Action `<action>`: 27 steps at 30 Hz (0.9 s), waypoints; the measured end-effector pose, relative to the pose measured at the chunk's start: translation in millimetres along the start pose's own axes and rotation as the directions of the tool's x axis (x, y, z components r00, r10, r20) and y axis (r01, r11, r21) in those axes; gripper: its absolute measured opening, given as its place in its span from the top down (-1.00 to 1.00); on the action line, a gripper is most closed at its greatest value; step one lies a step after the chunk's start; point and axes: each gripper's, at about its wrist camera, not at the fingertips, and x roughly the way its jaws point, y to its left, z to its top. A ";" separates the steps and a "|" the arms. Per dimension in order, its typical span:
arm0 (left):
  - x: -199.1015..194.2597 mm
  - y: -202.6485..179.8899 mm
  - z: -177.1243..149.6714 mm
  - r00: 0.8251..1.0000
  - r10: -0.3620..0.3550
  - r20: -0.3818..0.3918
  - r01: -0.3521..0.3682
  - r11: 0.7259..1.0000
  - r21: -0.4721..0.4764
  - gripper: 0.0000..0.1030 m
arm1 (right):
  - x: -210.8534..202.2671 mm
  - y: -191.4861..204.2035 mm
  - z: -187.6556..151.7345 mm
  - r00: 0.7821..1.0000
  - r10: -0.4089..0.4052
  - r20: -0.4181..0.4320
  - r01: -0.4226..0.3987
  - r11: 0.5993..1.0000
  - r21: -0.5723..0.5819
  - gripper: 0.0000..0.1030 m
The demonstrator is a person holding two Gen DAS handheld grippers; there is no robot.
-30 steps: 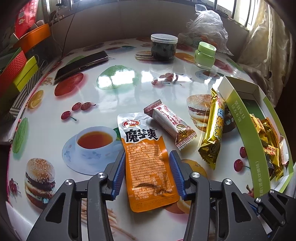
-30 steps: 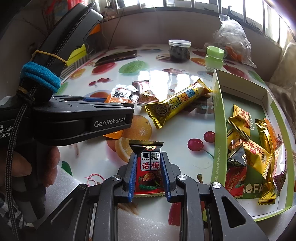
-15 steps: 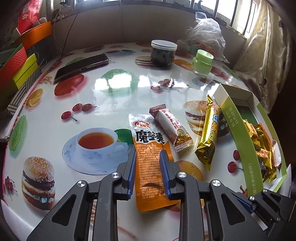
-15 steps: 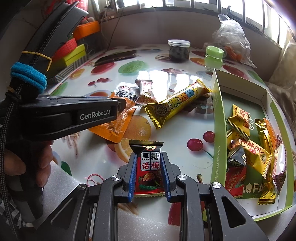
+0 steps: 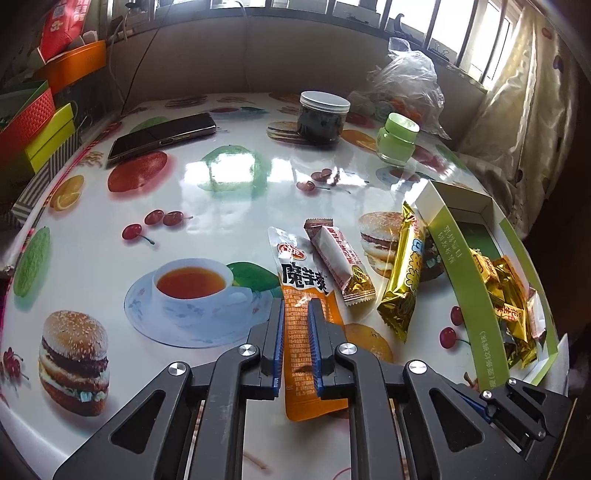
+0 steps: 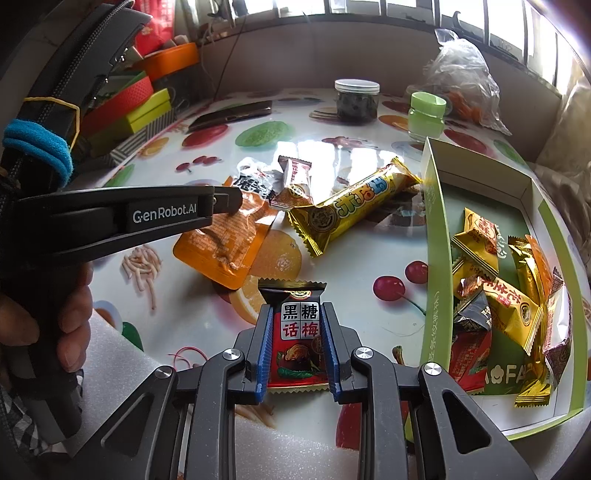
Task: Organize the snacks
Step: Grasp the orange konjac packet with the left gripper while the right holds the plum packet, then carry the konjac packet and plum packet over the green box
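Reading "GenRobot.AI" on the left tool

A barred window runs along the top of the frame above a grey-brown wall, and daylight reflects on the glossy table. At the upper right hangs a pale patterned curtain.

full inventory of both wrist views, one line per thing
orange pouch: 1, orange and white, between the closing left tongs
red plum pack: 1, red and black, in the right tongs
small bar: 1, white and red, beside the pouch
gold bar: 1, gold, against the box
green box: 1, green, right side, holding wrapped snacks
dark jar: 1, white lid, far side
green jar: 1, far right
phone: 1, dark, far left
plastic bag: 1, clear, back
table: 1, white, food prints
left tongs: black, blue pads
right tongs: black, blue pads
hand: 1, holding the left tool
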 end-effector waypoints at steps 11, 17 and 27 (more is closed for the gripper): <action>-12.2 2.8 -2.6 0.999 -0.039 0.022 0.039 0.999 -0.012 0.88 | -1.0 -1.9 -0.2 1.000 -0.004 0.003 0.004 1.000 0.003 0.55; -19.5 2.7 -1.9 0.998 -0.043 0.034 0.043 0.999 -0.008 0.91 | -7.1 -1.6 -1.1 1.000 -0.004 0.024 0.004 1.000 -0.003 0.56; -33.1 -2.2 -0.2 0.997 -0.046 0.059 0.045 0.999 0.011 0.91 | -21.7 -2.7 2.7 0.998 -0.009 0.068 0.008 1.000 0.009 0.56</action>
